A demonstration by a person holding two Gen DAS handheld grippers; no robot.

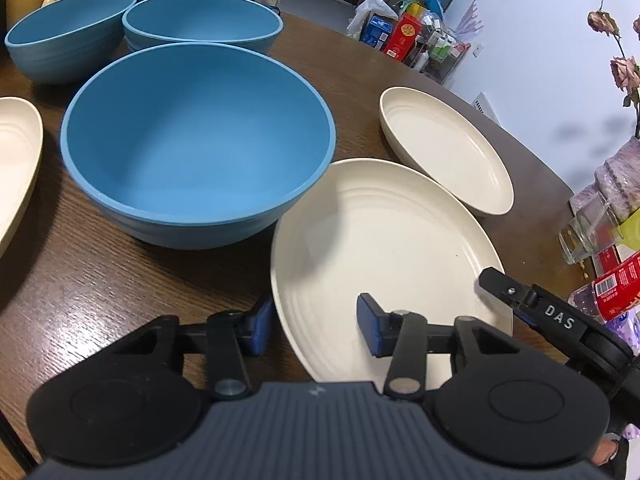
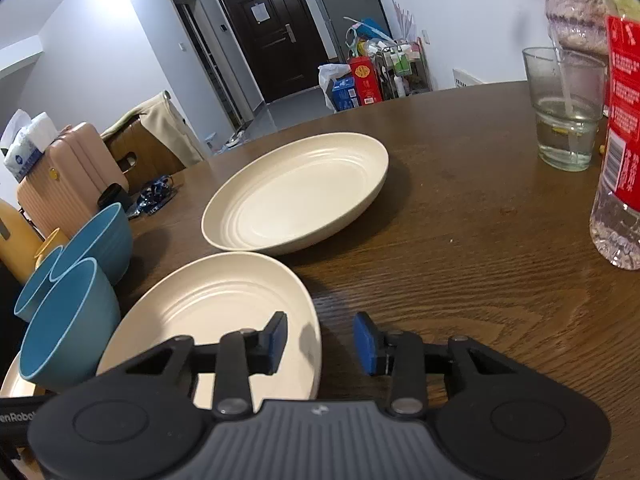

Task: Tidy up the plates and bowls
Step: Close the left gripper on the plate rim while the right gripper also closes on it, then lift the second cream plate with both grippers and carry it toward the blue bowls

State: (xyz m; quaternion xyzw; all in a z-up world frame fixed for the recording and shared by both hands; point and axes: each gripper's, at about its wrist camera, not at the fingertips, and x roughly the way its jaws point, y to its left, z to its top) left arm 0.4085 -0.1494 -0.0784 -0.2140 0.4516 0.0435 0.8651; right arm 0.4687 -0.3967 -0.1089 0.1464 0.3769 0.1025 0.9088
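Centrally, my left claw (image 1: pixel 316 322) and right claw (image 2: pixel 320 342) straddle opposite rims of the near cream plate (image 1: pixel 384 248), jaws narrowed, not visibly gripping, beside an empty blue bowl (image 1: pixel 196 140) on the wooden table (image 2: pixel 460 260).

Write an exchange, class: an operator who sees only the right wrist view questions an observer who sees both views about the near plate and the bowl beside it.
Operator: Where is the left gripper?
Observer: The left gripper straddles the rim of the near plate on the bowl's side, jaws open.
Operator: Is the bowl beside that plate empty?
Observer: Yes, the bowl is bare right down to its bottom.
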